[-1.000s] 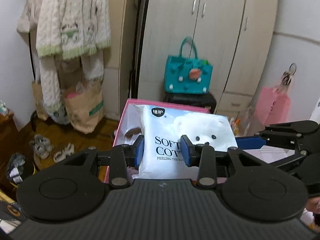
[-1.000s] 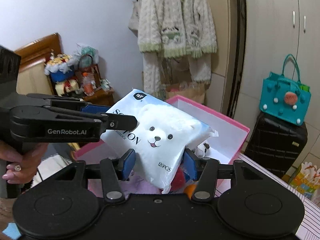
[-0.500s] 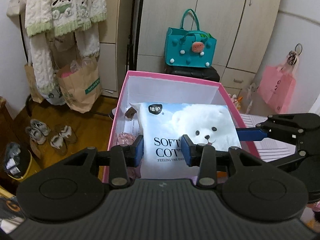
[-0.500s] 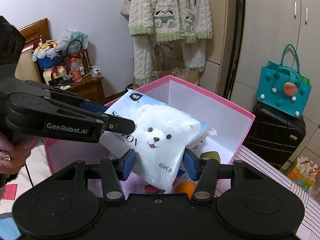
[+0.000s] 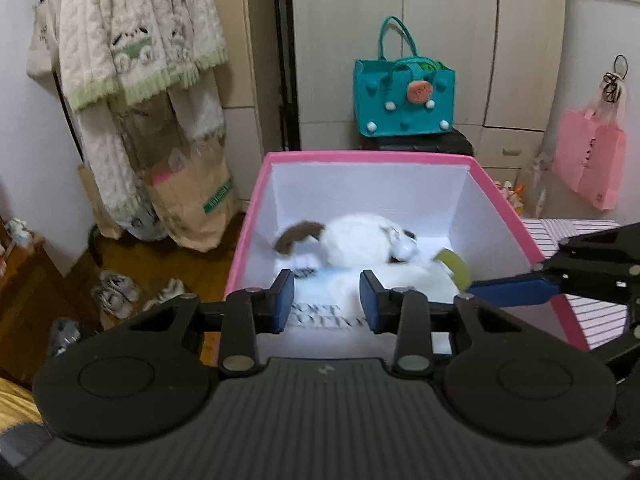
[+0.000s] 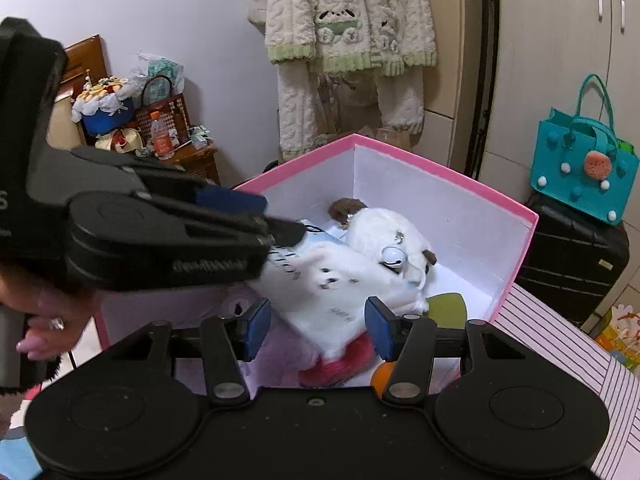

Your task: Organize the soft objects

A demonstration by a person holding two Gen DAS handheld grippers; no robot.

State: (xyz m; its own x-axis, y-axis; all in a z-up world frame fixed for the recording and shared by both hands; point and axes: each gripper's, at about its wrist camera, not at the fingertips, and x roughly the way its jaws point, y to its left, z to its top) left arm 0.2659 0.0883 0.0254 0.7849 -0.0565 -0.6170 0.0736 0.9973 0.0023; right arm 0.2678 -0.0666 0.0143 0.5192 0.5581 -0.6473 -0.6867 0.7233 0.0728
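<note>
A white tissue pack (image 5: 320, 318) printed with a bear lies blurred and tilted inside the pink box (image 5: 360, 156), resting on a white plush toy with brown ears (image 5: 356, 240). My left gripper (image 5: 327, 300) hovers over the box's near edge. Its jaws are closing, with the pack lower and farther off, untouched by the pads. In the right wrist view the pack (image 6: 332, 292) sits past my right gripper (image 6: 316, 328), with a gap at the left pad. The left gripper (image 6: 280, 218) reaches to the pack's upper corner. One right finger (image 5: 512, 292) shows at the box's right.
A green item (image 5: 454, 268), a pink-red plush (image 6: 340, 364) and an orange item (image 6: 382, 376) also lie in the box. A teal felt bag (image 5: 404, 100) stands on a black suitcase behind. Knit clothes (image 5: 140, 40), a paper bag (image 5: 192, 200) and shoes (image 5: 116, 292) are left; striped cloth (image 5: 580, 232) is right.
Both grippers sank toward the box. The pack, gripped between both pairs of pads before, has slipped away from them and tipped down into the box, uncovering the white plush toy.
</note>
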